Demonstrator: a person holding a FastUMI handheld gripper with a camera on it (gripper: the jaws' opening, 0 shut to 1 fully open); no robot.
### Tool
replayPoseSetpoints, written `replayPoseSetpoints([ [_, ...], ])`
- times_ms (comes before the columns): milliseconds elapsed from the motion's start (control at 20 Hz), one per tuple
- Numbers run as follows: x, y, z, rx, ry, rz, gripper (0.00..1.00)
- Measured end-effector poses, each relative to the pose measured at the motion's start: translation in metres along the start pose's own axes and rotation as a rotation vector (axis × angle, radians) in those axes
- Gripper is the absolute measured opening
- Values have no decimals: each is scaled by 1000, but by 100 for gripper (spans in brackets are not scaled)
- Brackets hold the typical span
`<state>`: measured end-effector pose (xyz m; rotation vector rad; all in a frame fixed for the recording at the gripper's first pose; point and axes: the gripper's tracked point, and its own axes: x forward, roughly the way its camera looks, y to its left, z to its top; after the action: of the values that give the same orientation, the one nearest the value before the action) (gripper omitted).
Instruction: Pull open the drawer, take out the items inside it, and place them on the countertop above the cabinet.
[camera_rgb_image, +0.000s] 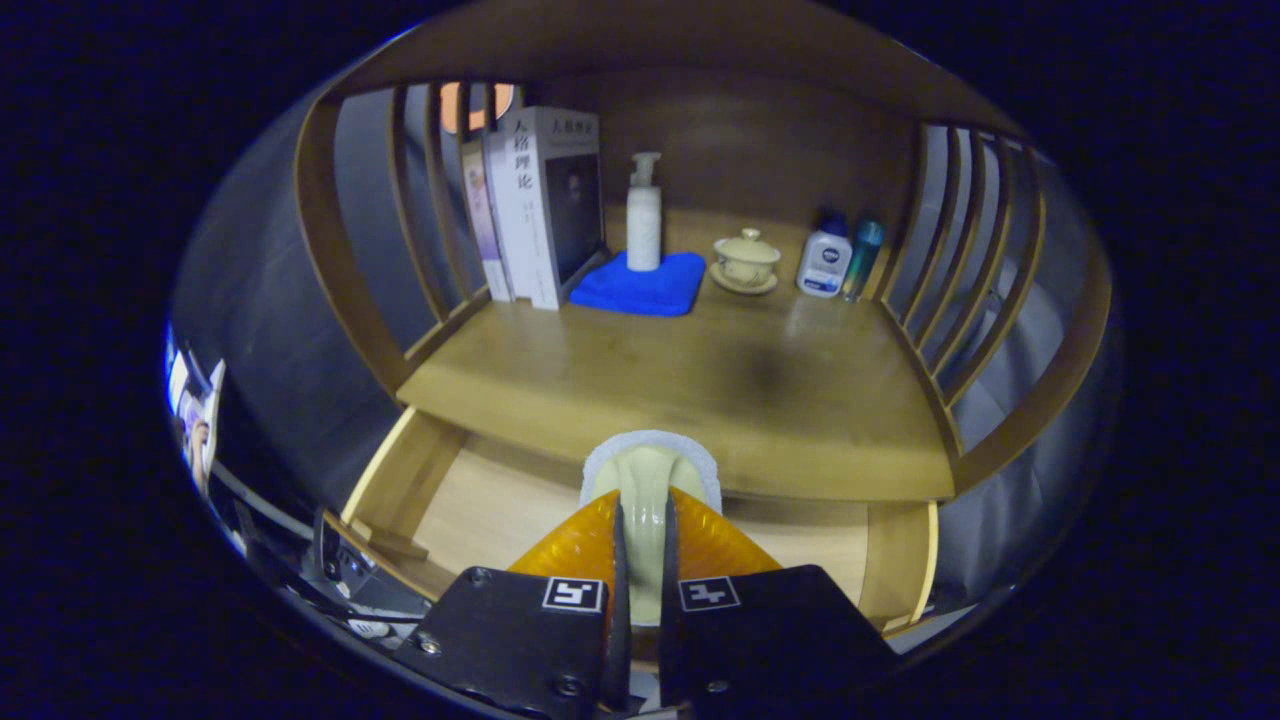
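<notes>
Both fingers (690, 540) clamp pale brush (650, 480) over open drawer (480, 510); wooden countertop (700, 390) ahead, books (535, 205), blue cloth (640, 285) at back.

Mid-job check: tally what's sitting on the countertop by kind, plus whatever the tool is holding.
Upright books: 3
Bottles (white pump, white blue-capped, slim teal): 3
Folded blue cloth: 1
Cream lidded teacup on saucer: 1
Pale cream brush with white rim, clamped in tool: 1
Total: 9

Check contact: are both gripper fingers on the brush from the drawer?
Touching. Gripper view shows the gripper closed on the brush, both fingers pressed against its handle with no gap, held over the open drawer.
</notes>
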<state>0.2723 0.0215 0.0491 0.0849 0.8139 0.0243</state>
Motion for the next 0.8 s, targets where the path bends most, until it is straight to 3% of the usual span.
replayPoseSetpoints([
  [450,51,-12,55,95,-2,-24,14],
  [800,83,-16,65,133,9,-38,14],
])
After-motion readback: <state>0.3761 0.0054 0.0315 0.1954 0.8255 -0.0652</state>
